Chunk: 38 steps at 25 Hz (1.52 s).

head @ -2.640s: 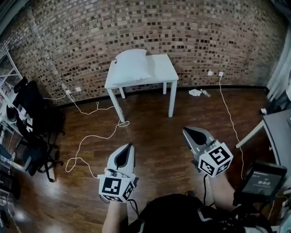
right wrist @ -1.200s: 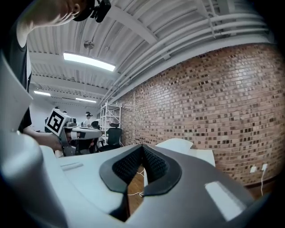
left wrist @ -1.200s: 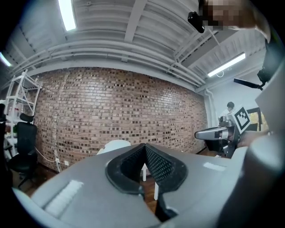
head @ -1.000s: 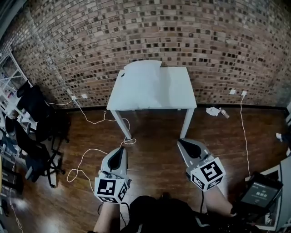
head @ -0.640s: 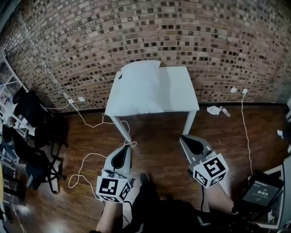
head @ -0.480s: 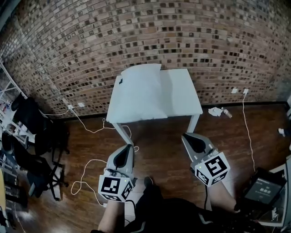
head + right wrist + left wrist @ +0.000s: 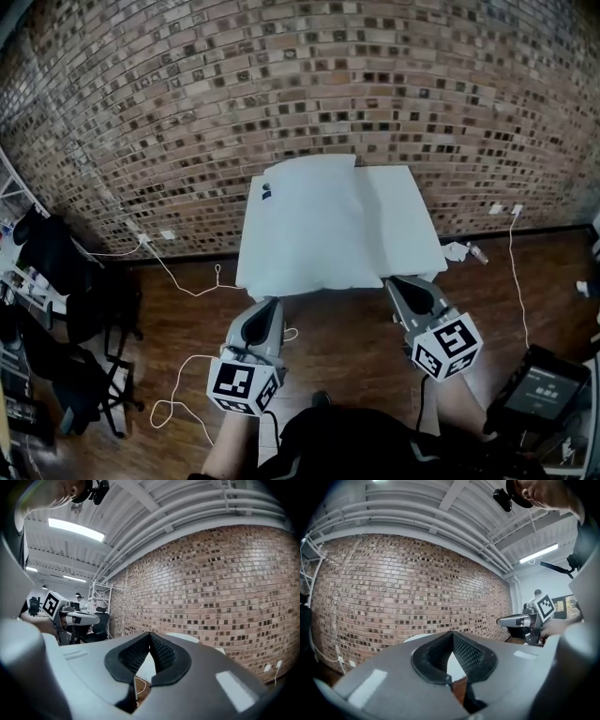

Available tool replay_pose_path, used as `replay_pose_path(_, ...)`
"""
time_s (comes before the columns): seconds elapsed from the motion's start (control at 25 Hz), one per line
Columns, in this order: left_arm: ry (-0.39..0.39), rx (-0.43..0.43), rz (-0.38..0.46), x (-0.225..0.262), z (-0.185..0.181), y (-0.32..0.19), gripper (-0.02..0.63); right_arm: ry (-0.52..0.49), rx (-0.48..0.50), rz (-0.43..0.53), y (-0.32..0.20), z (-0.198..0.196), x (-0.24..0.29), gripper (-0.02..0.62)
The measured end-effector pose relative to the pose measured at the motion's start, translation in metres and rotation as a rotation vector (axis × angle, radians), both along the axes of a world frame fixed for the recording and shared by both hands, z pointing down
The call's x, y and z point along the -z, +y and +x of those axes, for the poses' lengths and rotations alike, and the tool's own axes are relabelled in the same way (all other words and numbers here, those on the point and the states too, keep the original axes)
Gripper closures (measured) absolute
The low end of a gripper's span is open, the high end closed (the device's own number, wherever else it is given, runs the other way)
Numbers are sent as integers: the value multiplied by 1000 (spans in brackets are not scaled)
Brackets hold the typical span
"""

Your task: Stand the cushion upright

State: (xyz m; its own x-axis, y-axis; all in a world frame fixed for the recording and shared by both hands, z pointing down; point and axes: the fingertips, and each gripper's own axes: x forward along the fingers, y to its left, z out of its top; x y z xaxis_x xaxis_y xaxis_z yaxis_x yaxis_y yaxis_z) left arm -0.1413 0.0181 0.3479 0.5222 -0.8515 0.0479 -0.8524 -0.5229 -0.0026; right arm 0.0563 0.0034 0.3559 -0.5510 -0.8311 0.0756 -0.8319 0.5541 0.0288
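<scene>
A white cushion (image 7: 305, 225) lies flat on the left part of a small white table (image 7: 408, 211) that stands against the brick wall. Its near edge hangs slightly past the table's front. My left gripper (image 7: 272, 302) is shut and empty, level, just short of the cushion's near left corner. My right gripper (image 7: 394, 279) is also shut and empty, its tip at the table's front edge right of the cushion. In the left gripper view the jaws (image 7: 452, 632) meet at the tip, and the right gripper (image 7: 520, 619) shows beside them. The right gripper view shows its own jaws (image 7: 150, 633) pressed together.
The brick wall (image 7: 309, 84) rises right behind the table. White cables (image 7: 183, 281) trail over the wooden floor at the left. Black chairs (image 7: 56, 281) stand at the far left. A white object (image 7: 459, 250) lies on the floor by the wall. A dark device (image 7: 539, 384) is at the lower right.
The table and cushion have come much closer and larger in the head view. Both grippers have advanced towards the table's front edge, still shut.
</scene>
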Motion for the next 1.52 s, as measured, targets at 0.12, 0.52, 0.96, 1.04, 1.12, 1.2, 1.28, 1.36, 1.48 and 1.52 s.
replay_pose_path(0.12, 0, -26, -4, -4, -16, -30, 606, 1, -20, -8, -30, -16, -2, 589)
replay_pose_path(0.52, 52, -16, -24, -11, -51, -114, 606, 21, -37, -56, -100, -44, -9, 589)
replay_pose_path(0.96, 32, 25, -46, -22, -42, -222, 606, -11, -5, -59, -214, -23, -20, 589)
replay_pose_path(1.04, 23, 28, -55, -27, -38, -242, 606, -11, 8, -60, -236, -18, -21, 589)
replay_pose_path(1.12, 20, 36, -73, -29, -36, -260, 606, -13, 20, -72, -255, -15, -23, 589)
replay_pose_path(1.2, 21, 55, -91, -31, -35, -279, 606, -16, 24, -84, -274, -10, -25, 588)
replay_pose_path(1.28, 20, 82, -112, -35, -33, -298, 606, -18, 31, -100, -296, -1, -27, 584)
replay_pose_path(1.36, 12, 99, -136, -40, -29, -315, 606, -22, 49, -127, -317, 6, -33, 564)
replay_pose_path(1.48, -13, 93, -152, -47, -19, -338, 606, -22, 58, -154, -345, 15, -42, 524)
replay_pose_path(1.52, -17, 87, -159, -50, -17, -345, 606, -26, 59, -164, -353, 17, -45, 511)
